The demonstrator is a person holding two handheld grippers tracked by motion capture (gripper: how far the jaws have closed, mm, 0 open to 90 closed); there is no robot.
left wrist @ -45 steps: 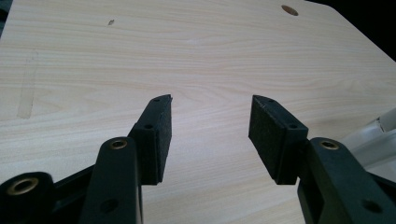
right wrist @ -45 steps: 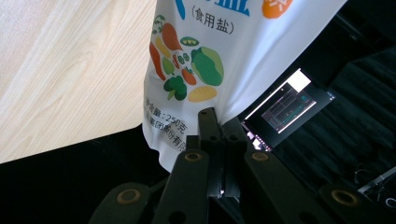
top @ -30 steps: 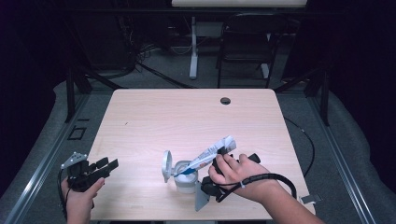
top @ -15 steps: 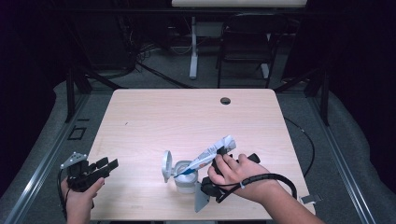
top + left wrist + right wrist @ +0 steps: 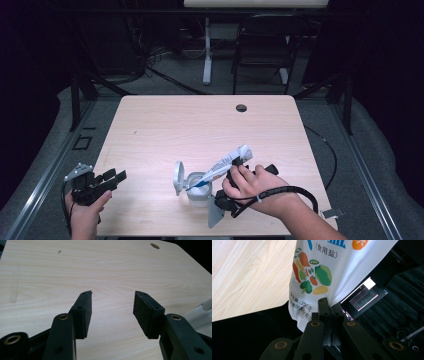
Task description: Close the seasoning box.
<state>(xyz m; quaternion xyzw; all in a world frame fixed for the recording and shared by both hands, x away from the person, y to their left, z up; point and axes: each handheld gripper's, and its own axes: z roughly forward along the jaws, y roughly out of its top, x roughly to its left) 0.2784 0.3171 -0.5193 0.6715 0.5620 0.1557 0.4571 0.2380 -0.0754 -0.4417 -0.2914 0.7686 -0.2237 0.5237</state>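
A white salt bag [image 5: 223, 166] with blue print slants down to the left, its lower end inside a small white jar [image 5: 198, 192] near the table's front edge. The jar's round lid [image 5: 178, 176] stands flipped open on its left side. My right gripper [image 5: 239, 162] is shut on the bag's raised end. In the right gripper view the jaws [image 5: 328, 305] pinch the edge of the bag [image 5: 324, 270], which shows printed vegetables. My left gripper [image 5: 115, 176] is at the table's front left corner, open, with nothing between its pads [image 5: 85, 312].
The wooden table [image 5: 200, 130] has a round cable hole [image 5: 241, 108] at the back right. A pale clear object [image 5: 202, 312] edges into the left gripper view at the right. A chair [image 5: 265, 50] and a table leg stand beyond the far edge.
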